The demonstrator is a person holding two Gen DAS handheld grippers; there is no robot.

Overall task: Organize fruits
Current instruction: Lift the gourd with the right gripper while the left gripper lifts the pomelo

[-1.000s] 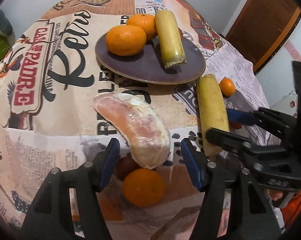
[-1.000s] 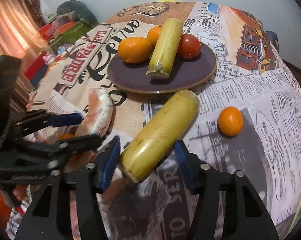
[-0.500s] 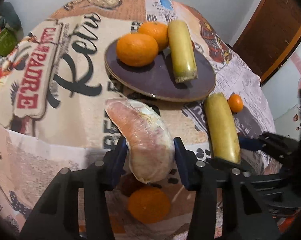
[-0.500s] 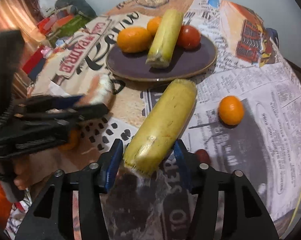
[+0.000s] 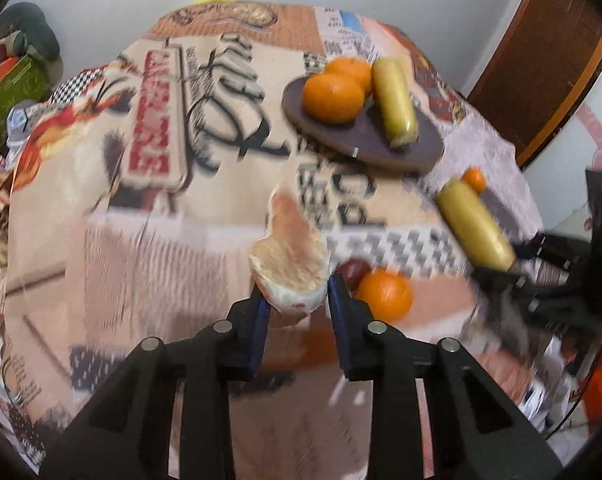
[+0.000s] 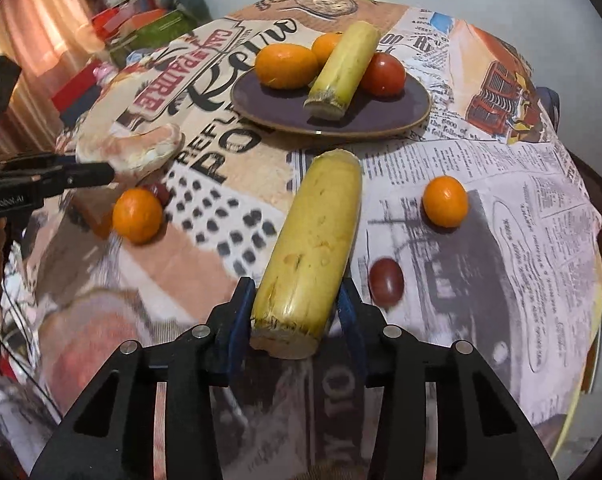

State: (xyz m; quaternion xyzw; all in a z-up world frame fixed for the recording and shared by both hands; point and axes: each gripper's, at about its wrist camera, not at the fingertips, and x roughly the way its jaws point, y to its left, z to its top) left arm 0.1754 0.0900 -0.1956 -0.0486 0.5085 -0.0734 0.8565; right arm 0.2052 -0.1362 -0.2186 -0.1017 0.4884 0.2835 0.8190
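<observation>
My left gripper (image 5: 297,300) is shut on a pale pink pomelo wedge (image 5: 291,252) and holds it above the cloth; the wedge also shows in the right wrist view (image 6: 137,150). My right gripper (image 6: 297,320) is shut on a yellow sugarcane piece (image 6: 315,248), which also shows at the right of the left wrist view (image 5: 475,228). A dark purple plate (image 6: 381,116) at the back holds two oranges (image 6: 287,66), a second cane piece (image 6: 343,70) and a red tomato (image 6: 383,74).
Loose on the newspaper-print tablecloth (image 6: 521,208): an orange (image 6: 137,214) beside a dark red fruit (image 6: 159,192), a small orange (image 6: 445,200), another dark red fruit (image 6: 385,282). Boxes and clutter (image 6: 141,28) lie beyond the far left edge.
Both grippers have closed on their fruit and lifted: the left took the pomelo wedge off the cloth, the right raised the cane piece. The left view swung leftward with motion blur.
</observation>
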